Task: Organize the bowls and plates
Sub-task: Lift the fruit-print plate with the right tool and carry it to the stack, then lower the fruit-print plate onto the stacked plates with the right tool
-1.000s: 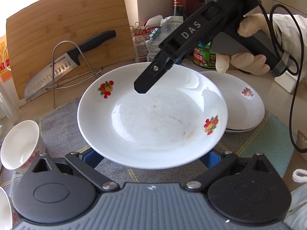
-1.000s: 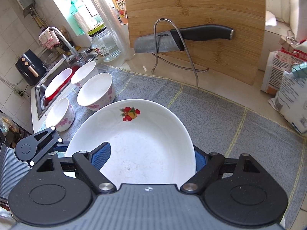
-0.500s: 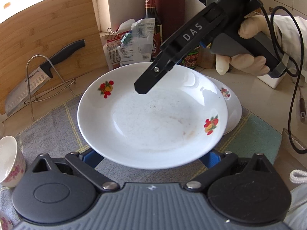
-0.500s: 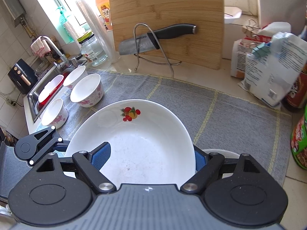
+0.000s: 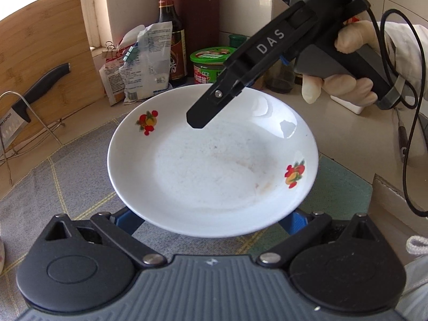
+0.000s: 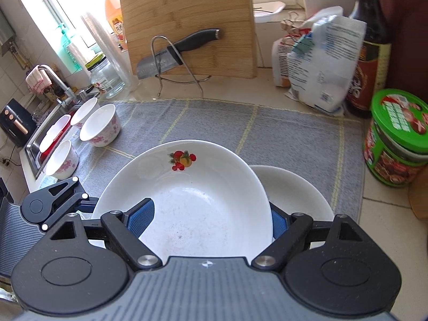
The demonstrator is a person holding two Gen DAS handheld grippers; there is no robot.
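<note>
Above stacked plate (image 6: 299, 192) — plate (image 5: 211, 160)

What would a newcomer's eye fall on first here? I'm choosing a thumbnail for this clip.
First, the white plate with red fruit prints, held above the grey mat by both the left gripper and the right gripper. Next, the knife on its wire stand before the upright cutting board, then the green-lidded jar at the right.
</note>
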